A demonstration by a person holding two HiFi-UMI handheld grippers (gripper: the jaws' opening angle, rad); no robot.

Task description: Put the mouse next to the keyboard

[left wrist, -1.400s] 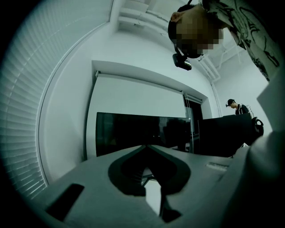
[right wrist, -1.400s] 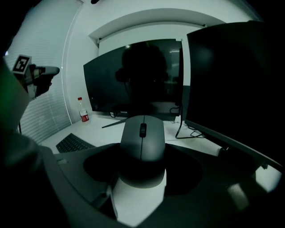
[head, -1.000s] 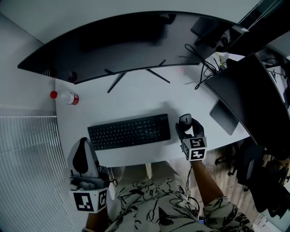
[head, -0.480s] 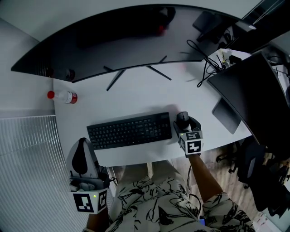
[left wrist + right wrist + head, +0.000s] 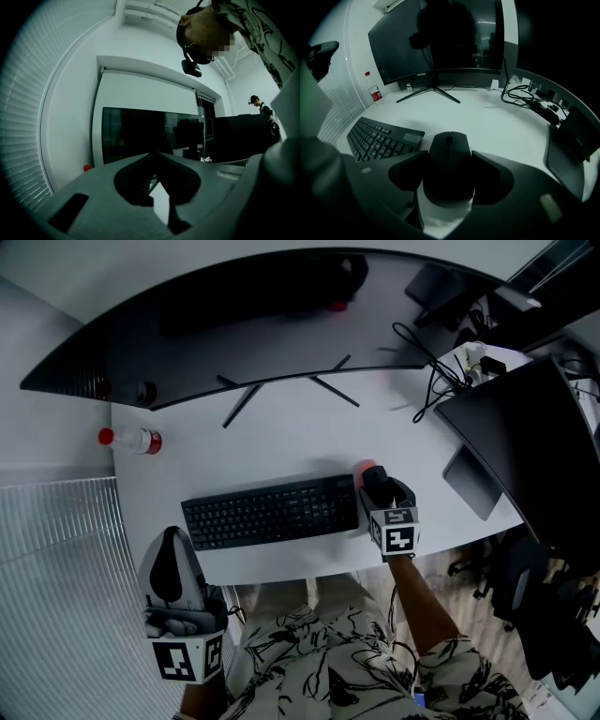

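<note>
The black mouse [image 5: 449,159] sits between the jaws of my right gripper [image 5: 449,165], which is shut on its sides. In the head view the mouse [image 5: 373,476] is just off the right end of the black keyboard [image 5: 270,512], with a red glow on the desk at its front. The right gripper [image 5: 377,486] comes in from the desk's near edge. In the right gripper view the keyboard [image 5: 379,138] lies to the left of the mouse. My left gripper [image 5: 172,568] hangs off the desk's near-left corner, shut and holding nothing, its tips touching [image 5: 157,154].
A wide curved monitor [image 5: 234,324] stands at the back on a V-shaped foot. A second dark screen [image 5: 516,437] and a flat dark pad [image 5: 467,482] crowd the right side, with cables [image 5: 431,371] behind. A red-capped bottle [image 5: 134,440] lies far left.
My right gripper has carried the mouse left, closer to the keyboard's right end. A red glow now shows at the mouse's front. The left gripper has stayed put.
</note>
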